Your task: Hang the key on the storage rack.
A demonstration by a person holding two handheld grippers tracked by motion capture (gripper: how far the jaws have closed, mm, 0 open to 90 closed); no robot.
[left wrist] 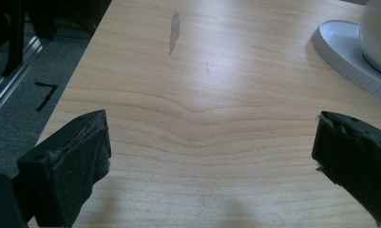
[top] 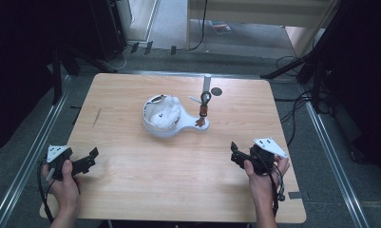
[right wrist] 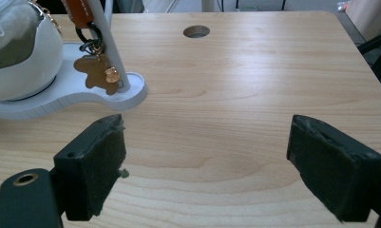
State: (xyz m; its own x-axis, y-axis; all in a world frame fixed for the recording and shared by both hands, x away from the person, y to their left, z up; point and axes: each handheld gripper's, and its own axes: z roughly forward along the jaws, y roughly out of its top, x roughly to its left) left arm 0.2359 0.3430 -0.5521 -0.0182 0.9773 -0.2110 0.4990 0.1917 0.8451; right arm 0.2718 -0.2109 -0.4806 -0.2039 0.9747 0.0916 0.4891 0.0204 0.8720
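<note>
I am holding both tools low over the near edge of the wooden table, my left gripper and my right gripper each standing with jaws spread wide and nothing between them. The white stand is sitting well apart from both, near the middle of the table, with its egg-shaped bowl stuffed with something pale and, at its right end, a thin post where a keychain is hanging.

The keychain looks like the piece I would be going for, and the risk is lying in that post: it is slim and the stand looks light, so a jaw coming in from the side could be pushing the whole stand across the table or tipping it rather than lifting the ring free. A grip taken on the dangling charm alone could be letting it swing or slip.

The right gripper view is showing what the high view is blurring: an orange strap, a dark ring and a bear-shaped brown charm resting against the post, plus a round hole in the tabletop behind. The left gripper view is catching the stand's ribbed rim and a grey smear on the wood.
</note>
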